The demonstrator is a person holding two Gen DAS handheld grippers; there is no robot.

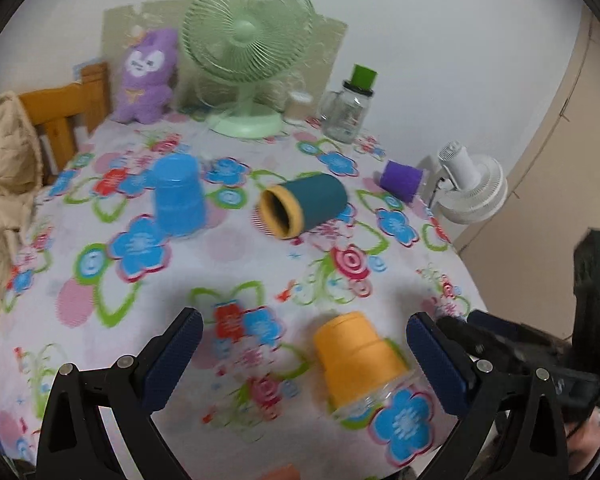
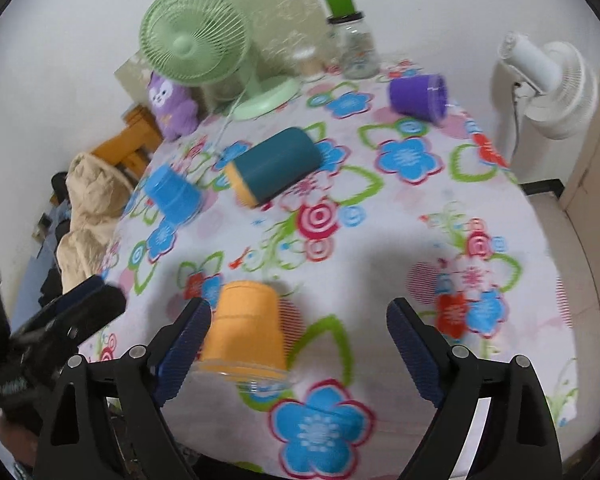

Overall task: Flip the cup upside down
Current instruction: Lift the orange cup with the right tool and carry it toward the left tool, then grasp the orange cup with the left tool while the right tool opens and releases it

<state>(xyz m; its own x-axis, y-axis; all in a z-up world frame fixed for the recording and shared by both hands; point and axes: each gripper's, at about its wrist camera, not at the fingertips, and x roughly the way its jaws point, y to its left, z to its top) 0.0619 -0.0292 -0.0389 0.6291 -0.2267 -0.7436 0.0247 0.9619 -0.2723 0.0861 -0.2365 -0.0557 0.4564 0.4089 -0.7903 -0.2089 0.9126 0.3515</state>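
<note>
green fan (image 1: 244, 56) | purple plush (image 1: 146, 76) | glass jar (image 1: 346, 114) | white fan (image 1: 474, 188) | floral tablecloth (image 1: 228, 264)

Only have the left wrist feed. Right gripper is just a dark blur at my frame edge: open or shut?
Observer: Open. The right gripper has its jaws spread wide and holds nothing.
Operator: Where's the orange plastic cup relative to it?
Observer: The orange plastic cup stands mouth down between its fingers, close by the left finger. I cannot tell whether they touch.
Operator: Purple cup, far right. Which way does it point?
Observer: The purple plastic cup lies on its side, rim end toward the white fan.
</note>
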